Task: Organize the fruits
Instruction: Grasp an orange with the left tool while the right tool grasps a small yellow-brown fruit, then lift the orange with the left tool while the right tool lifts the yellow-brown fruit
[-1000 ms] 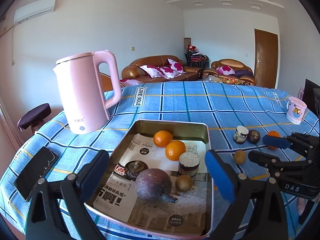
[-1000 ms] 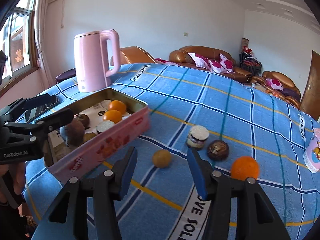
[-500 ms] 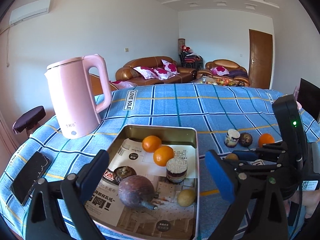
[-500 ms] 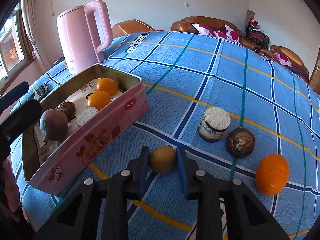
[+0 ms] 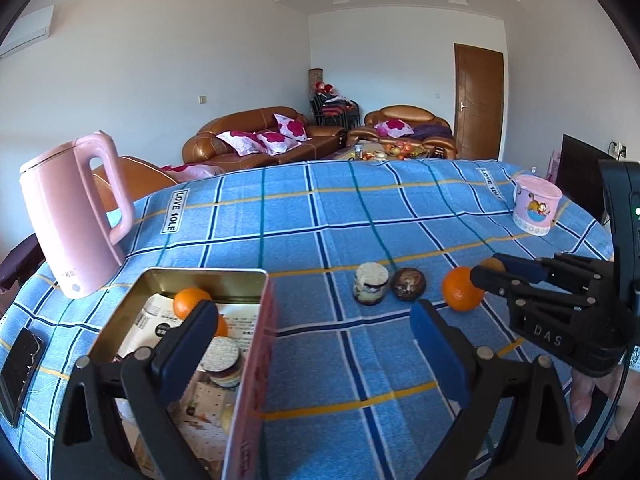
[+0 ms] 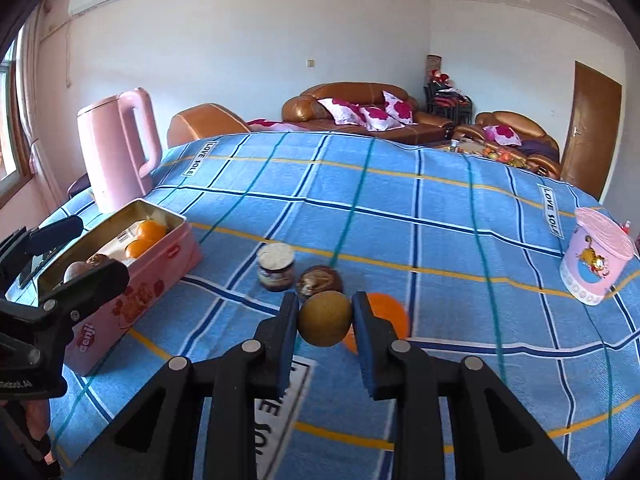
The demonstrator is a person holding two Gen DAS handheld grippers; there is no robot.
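Observation:
My right gripper is shut on a small brown-yellow round fruit and holds it above the blue checked cloth. Behind it lie an orange, a dark brown fruit and a small jar-like item. The pink tin at the left holds two oranges and dark fruits. My left gripper is open and empty, over the tin's right wall. In the left wrist view the right gripper is at the right, by the orange.
A pink kettle stands behind the tin. A pink cartoon cup stands at the table's right. A black phone lies at the left edge. Sofas and a door are beyond the table.
My right gripper closed on the small brown-yellow fruit and lifted it off the cloth. My left gripper shifted right, from over the tin's middle to its right wall.

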